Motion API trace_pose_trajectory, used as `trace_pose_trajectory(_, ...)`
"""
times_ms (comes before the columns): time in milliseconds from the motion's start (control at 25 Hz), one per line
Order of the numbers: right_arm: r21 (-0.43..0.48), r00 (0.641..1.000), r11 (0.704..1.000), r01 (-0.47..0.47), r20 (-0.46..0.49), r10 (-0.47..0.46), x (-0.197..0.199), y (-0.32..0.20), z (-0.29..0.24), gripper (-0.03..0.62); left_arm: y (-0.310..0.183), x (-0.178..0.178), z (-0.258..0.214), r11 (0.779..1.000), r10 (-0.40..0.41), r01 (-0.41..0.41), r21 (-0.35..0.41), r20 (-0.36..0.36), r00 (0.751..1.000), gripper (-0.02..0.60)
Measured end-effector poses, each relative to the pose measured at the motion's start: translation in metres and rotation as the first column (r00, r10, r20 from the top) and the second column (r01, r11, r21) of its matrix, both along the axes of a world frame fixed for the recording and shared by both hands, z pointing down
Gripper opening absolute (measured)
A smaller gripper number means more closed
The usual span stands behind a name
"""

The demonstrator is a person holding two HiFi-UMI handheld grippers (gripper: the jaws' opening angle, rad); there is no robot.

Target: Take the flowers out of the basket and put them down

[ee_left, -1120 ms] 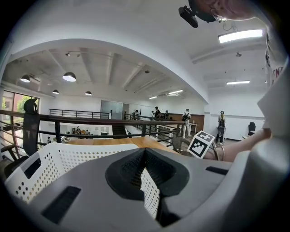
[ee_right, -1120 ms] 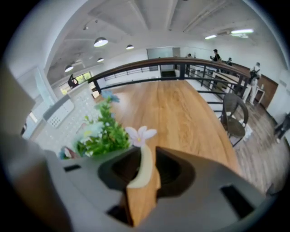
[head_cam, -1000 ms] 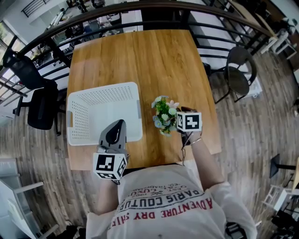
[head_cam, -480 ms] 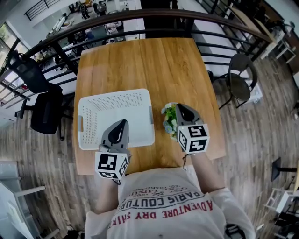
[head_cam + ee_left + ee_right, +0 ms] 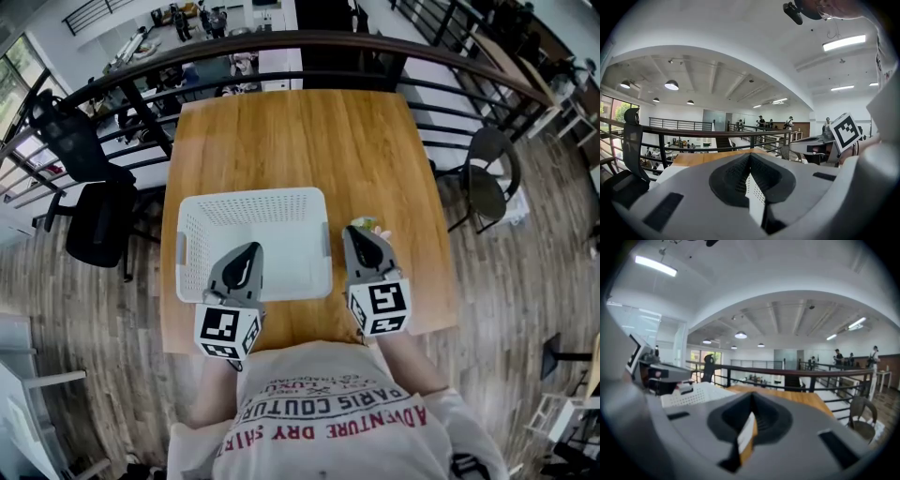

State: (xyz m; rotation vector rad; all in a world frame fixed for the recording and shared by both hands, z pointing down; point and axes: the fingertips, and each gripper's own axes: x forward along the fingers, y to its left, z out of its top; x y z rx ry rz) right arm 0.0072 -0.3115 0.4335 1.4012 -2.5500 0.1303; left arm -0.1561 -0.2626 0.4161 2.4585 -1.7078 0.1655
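The white perforated basket (image 5: 253,225) stands empty on the wooden table (image 5: 300,141). Only a small tuft of the green and white flowers (image 5: 366,223) shows on the table just right of the basket; my right gripper (image 5: 354,232) hovers over the remainder. That gripper is shut with nothing between its jaws (image 5: 751,397). My left gripper (image 5: 251,249) hangs over the basket's near edge, also shut and empty (image 5: 750,157). The basket's rim (image 5: 689,394) shows at the left of the right gripper view.
A black railing (image 5: 309,42) runs past the table's far edge. Black chairs stand at the left (image 5: 89,216) and right (image 5: 492,178) of the table. The table's near edge (image 5: 309,337) is close to the person's body.
The right gripper has left the flowers on the table, drawn back toward the person and its jaws have come together. The flowers are now mostly hidden under it. The left gripper has barely moved.
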Motion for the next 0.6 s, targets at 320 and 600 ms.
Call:
trace_pose_trajectory(320, -0.038, 0.998, 0.998, 0.057, -0.007, -0.057, -0.02, 0.003, 0.007, 0.028, 0.01, -0.014, 0.002, 1.0, -0.014, 0.014, -0.001, -0.008, 1.0, 0.026)
trace_pose_trajectory(600, -0.026, 0.991, 0.991, 0.13, -0.007, -0.13, -0.037, 0.007, 0.005, 0.028, 0.009, -0.025, -0.001, 0.999, -0.035, 0.035, -0.005, -0.019, 0.999, 0.026)
